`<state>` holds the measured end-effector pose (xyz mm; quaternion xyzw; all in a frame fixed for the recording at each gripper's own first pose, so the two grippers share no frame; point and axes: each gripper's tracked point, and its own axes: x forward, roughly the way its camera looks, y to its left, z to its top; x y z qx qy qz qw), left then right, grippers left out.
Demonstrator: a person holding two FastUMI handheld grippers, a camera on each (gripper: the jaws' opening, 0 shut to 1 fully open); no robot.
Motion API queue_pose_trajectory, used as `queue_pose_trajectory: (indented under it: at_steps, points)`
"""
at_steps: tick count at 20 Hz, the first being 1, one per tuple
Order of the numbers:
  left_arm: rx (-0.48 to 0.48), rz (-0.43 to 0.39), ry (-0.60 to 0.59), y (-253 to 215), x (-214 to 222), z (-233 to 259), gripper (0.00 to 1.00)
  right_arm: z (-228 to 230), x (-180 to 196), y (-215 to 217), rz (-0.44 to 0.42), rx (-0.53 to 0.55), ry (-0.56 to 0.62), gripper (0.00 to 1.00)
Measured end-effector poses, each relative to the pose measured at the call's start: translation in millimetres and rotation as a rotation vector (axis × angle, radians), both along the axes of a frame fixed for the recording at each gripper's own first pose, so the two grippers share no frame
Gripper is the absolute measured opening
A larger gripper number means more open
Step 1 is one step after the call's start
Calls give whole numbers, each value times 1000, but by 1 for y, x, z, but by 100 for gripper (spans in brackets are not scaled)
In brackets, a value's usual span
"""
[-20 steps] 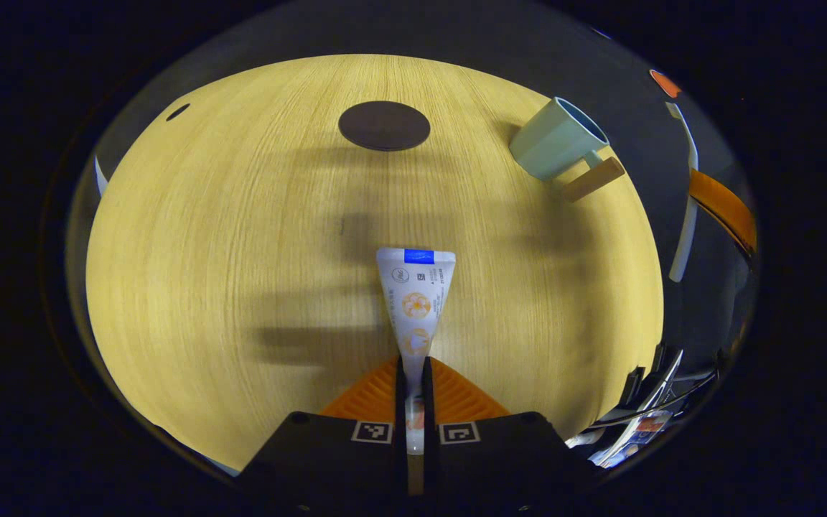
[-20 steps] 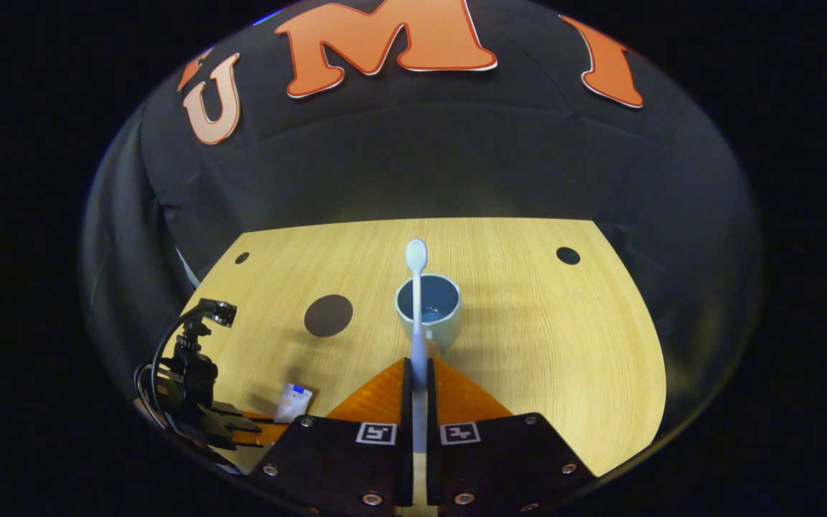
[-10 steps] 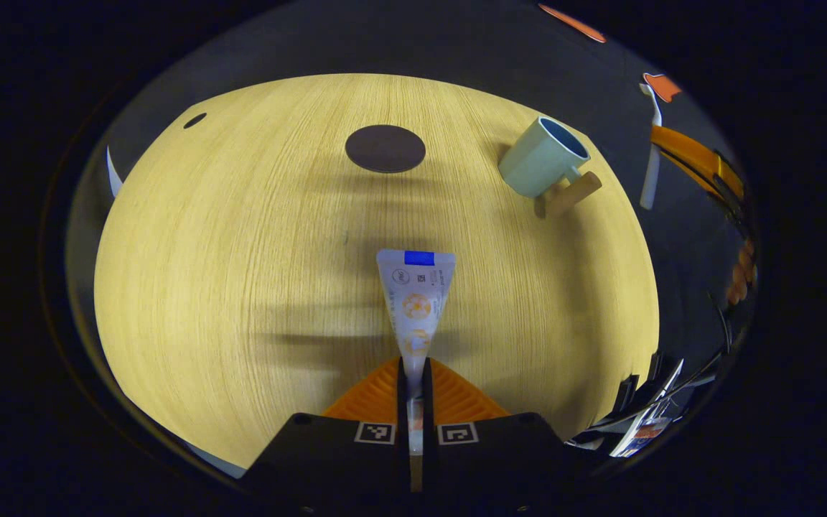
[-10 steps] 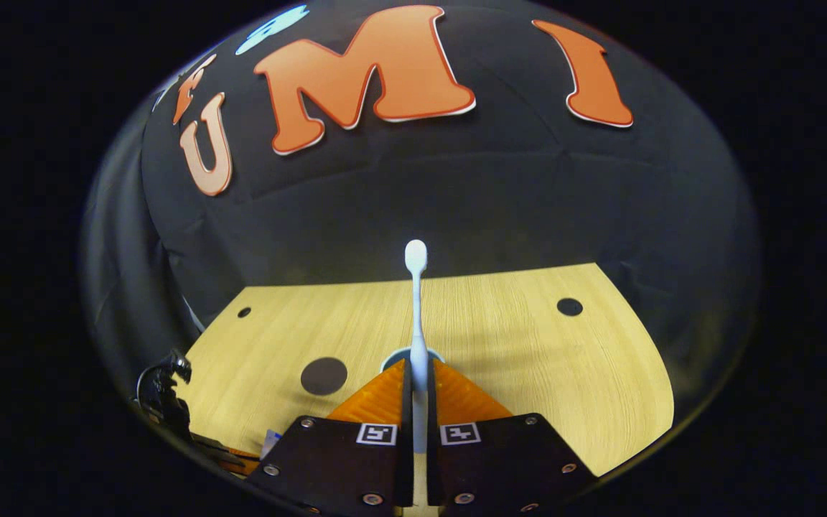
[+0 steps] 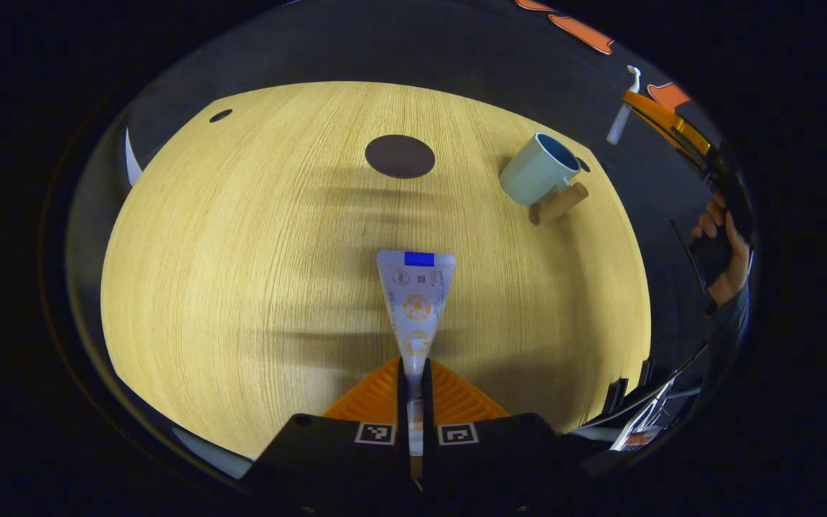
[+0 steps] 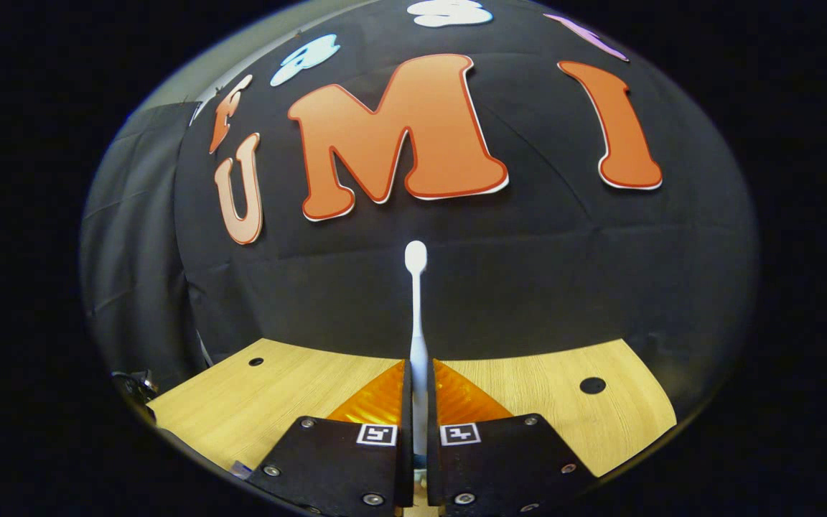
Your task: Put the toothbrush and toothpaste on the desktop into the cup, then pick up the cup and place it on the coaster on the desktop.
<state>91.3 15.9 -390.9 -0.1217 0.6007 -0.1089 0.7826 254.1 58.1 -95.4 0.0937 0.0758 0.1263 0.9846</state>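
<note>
Toothpaste (image 5: 416, 305) was gripped by left claw (image 5: 413, 373) above table (image 5: 241, 251); toothbrush (image 6: 416, 316) was pinched upright in right claw (image 6: 417, 377).

I see a light wood-grain desktop (image 5: 255, 244). On it rest a dark round coaster (image 5: 400, 156) and, well apart to its right, a pale cup (image 5: 537, 171) with a wooden handle. Small dark holes mark the far corners.

I'm working in a staged recording booth, not a real home: black cloth wall (image 6: 528, 287) hangs right behind a bare light-wood surface (image 5: 241, 251) with round cable holes (image 6: 592, 385), and camera gear (image 5: 643, 424) clutters its edge.
</note>
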Motion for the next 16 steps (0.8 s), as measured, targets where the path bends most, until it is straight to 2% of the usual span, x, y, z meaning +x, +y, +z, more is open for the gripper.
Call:
queue_pose_trajectory:
  at_steps: [3,8,10,11,13,16]
  points:
    - [10,5,-15,17,2,37,7,-12,12,4,16,7,-28,7]
    - [27,14,-37,3,12,66,7,-51,22,5,43,6,-10,7]
    - [36,15,-41,-1,7,72,7,-63,24,9,59,10,-21,7]
    - [41,13,-43,-6,-1,97,7,-69,24,13,72,8,-22,8]
    - [46,13,-38,-15,-11,109,7,-85,24,17,86,-4,-12,8]
    - [55,18,-51,-25,-10,129,7,-107,24,20,99,-18,19,8]
